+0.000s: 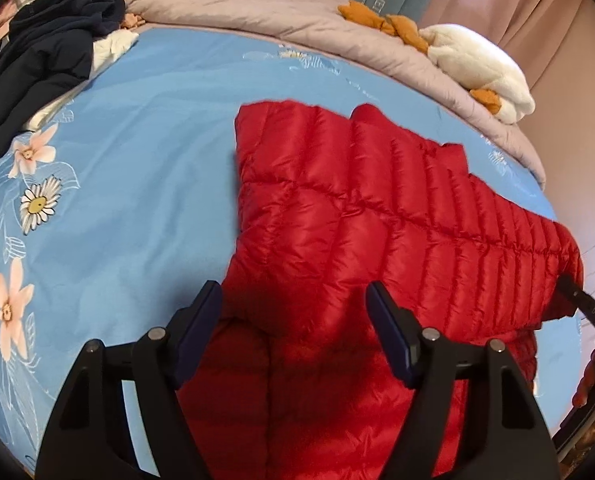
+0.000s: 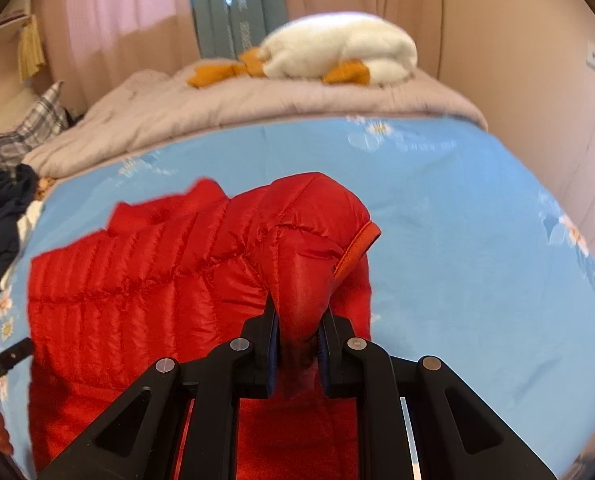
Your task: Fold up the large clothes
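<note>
Over on the far left, a heap of dark clothes sits on the blue flowered sheet. Near me, my left gripper hovers with its jaws apart over the near edge of the red puffer jacket, gripping nothing. That jacket lies spread mid-bed. To the right, my right gripper is clamped on a bunched fold of it by the sleeve cuff. Far right, a white plush toy rests on the grey quilt.
</note>
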Tool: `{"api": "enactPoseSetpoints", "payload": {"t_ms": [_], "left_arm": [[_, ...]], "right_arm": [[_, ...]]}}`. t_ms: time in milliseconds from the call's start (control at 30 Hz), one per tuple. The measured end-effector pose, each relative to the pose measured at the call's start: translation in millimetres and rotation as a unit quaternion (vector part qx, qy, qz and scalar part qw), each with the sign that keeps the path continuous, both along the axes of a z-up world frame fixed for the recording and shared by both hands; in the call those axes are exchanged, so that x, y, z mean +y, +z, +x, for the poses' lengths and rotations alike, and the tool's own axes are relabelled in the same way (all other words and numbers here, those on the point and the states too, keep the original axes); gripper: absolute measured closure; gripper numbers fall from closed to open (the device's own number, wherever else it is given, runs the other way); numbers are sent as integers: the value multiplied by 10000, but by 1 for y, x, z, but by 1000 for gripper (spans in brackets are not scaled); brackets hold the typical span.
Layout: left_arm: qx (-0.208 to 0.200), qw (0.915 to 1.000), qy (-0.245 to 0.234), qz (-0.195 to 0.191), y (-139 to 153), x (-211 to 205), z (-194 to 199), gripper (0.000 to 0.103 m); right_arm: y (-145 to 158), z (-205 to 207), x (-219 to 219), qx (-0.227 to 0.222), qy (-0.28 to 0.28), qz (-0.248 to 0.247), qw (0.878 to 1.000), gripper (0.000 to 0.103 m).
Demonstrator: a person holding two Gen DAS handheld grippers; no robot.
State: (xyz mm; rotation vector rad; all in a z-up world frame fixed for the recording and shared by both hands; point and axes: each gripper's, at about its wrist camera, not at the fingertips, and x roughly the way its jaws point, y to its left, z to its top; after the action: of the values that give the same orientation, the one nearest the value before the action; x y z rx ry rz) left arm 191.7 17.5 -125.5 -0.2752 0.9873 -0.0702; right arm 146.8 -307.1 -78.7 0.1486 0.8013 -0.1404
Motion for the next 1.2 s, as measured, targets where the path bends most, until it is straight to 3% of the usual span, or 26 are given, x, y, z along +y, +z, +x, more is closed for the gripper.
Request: {"api": "enactPoseSetpoints", "payload": {"t_ms": [233,533,733,833,900,1000,1133,1167,1200], "left_arm": [[194,9997,12,127,-17,-3,9,29],[379,9992,113,15,-28,-1,16,26],[314,9994,86,127,-20,-2,8,28],[211,9997,60,134,-9,1,-3,28],[97,9999,26,132,2,2,-14,24],[-133,9998,27,152,21,4,-30,14],[-499,9987,28,47,51,10,-58,10],[-569,9984,56,34,58,11,-65,1],[-646,9979,95,39,65,12,-72,1]], "right_arm": [[-31,10,-14,390,-80,126,9991,86],[-45,17,-16,588,-95,159,9981,86],[-45,15,-18,610,-147,199,9978,85],[-39,10,-20,622,-205,277,9975,66],[-31,2,-20,540,-305,176,9979,40],[-13,-15,-16,267,-294,2,9992,30],[17,-41,-8,-131,-182,-111,9997,21],[23,-48,-6,-234,-148,-130,9995,17],[31,-57,-2,-367,-109,-148,9992,10]]}}
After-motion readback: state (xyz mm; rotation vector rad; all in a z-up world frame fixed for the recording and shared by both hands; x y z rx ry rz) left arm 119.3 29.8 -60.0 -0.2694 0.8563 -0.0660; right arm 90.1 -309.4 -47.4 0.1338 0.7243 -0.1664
